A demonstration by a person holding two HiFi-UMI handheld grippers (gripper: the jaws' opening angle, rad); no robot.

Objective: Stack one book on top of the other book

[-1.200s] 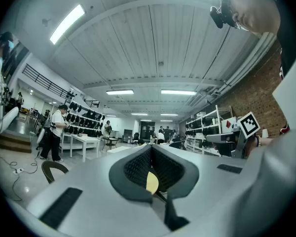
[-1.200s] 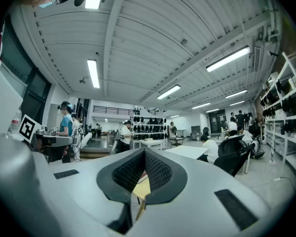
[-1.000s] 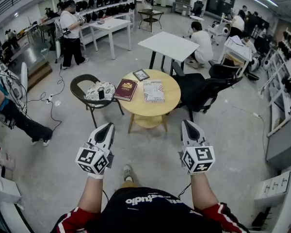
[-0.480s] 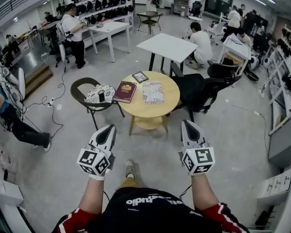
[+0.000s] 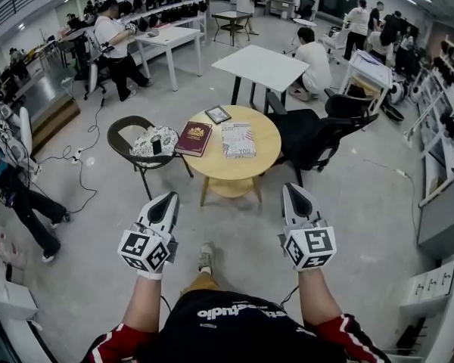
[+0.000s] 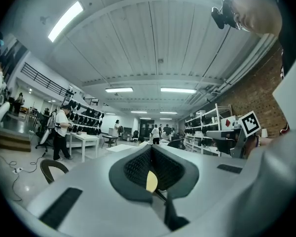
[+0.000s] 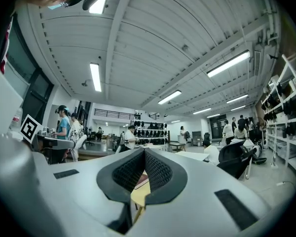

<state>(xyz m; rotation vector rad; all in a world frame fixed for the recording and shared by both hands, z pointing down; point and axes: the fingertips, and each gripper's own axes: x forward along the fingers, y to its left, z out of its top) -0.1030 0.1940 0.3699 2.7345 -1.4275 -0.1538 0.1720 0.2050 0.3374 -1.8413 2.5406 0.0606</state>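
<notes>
Nearest, both tongs are held out level over the bare floor, just where they were a second ago. The left tongs are fully closed with nothing between them. The right tongs also have their tips together and hold nothing.

Beyond them, well apart from either tip, stands the round counter. It has only crept a little upward in the head view. The red book lies on its left side and the pale patterned book on its right. They lie side by side, not touching and not shifted. A small frame sits at the far edge.

Farther off, only bystanders have walked on. As I read it, the stacking has not begun. The counter must first be reached and one pair of tongs opened.
</notes>
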